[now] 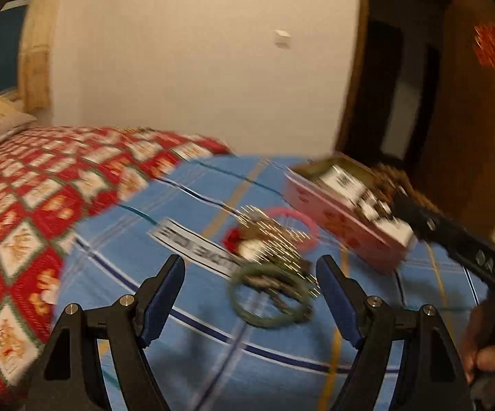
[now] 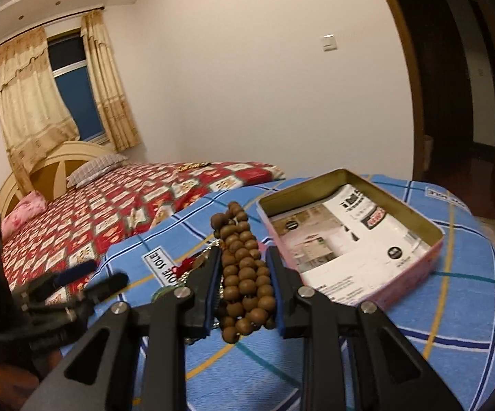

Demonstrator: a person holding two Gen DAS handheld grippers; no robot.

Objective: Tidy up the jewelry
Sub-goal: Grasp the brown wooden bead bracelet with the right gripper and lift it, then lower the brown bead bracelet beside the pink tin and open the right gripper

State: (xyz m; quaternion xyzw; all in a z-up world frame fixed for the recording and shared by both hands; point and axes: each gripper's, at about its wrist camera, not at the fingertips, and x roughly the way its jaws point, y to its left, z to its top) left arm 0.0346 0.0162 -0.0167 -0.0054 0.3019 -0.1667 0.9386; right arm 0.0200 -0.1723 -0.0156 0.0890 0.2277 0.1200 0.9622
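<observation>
Beads: wooden bead strand (image 2: 242,270) sits bunched between the pads of my right gripper (image 2: 244,257), which is closed tight on it; it hangs above the blue plaid cloth (image 2: 418,335).
Bead axis: the bunch runs lengthwise along my fingers, one end sticking out past the tips toward the bed, the other drooping back toward the camera.
Right gripper from the other side: in the left wrist view it shows as a blurred dark bar (image 1: 429,226) over the tin, with brown beads at its tip.
Left gripper: my left gripper (image 1: 250,270) is spread wide with nothing in it, hovering over the cloth.
Loose pile: green bangle (image 1: 269,296) lies on the cloth just ahead, between my left fingers; beyond it, a blurred tangle of glittery chain (image 1: 271,236) with a red and white piece, and a pink bangle (image 1: 295,227) behind that.
Tin: pink tin (image 2: 432,250), open, stands on the cloth to the right of the beads; a printed paper sheet (image 2: 346,239) lies flat inside.
Surroundings: white label (image 2: 165,263) printed on the cloth left of the beads; red patterned bedspread (image 2: 117,212) farther left.
</observation>
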